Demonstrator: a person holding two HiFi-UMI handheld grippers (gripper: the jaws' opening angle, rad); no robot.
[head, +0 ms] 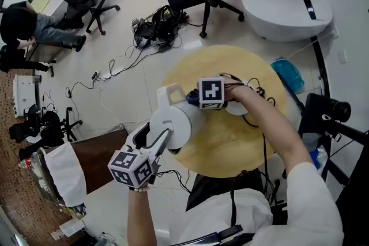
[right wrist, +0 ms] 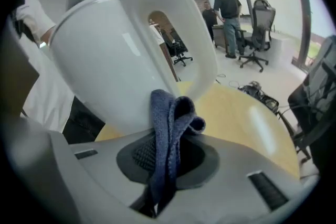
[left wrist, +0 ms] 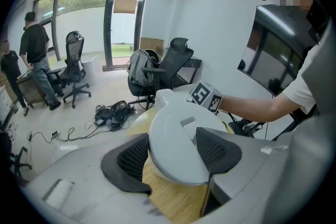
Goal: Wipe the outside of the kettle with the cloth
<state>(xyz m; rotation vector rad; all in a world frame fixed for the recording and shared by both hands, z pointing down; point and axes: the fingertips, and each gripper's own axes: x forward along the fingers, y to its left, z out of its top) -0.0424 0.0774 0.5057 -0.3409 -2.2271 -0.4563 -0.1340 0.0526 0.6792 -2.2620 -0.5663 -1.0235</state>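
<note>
Left gripper [left wrist: 177, 157]: you have it clamped across the lidded top of the white plastic kettle [left wrist: 176, 136], one black pad on each side
Kettle position: tilted in that grip over the near left edge of the round wooden table [head: 236, 141]; I cannot tell if its base touches the wood
Right gripper [right wrist: 168, 160]: clenched on a folded dark blue knitted cloth [right wrist: 169, 126] that stands up out of the jaws
Contact: the cloth's fold meets the kettle wall just beside the foot of the white handle loop [right wrist: 197, 44]
Step in hand: by my reading, the first pass along the body
Doing it well: press the fold flat, sweep along the curve, and turn the kettle to bring up fresh wall
Watch for: the cloth snagging on the handle, or the smooth lid slipping between the pads
</note>
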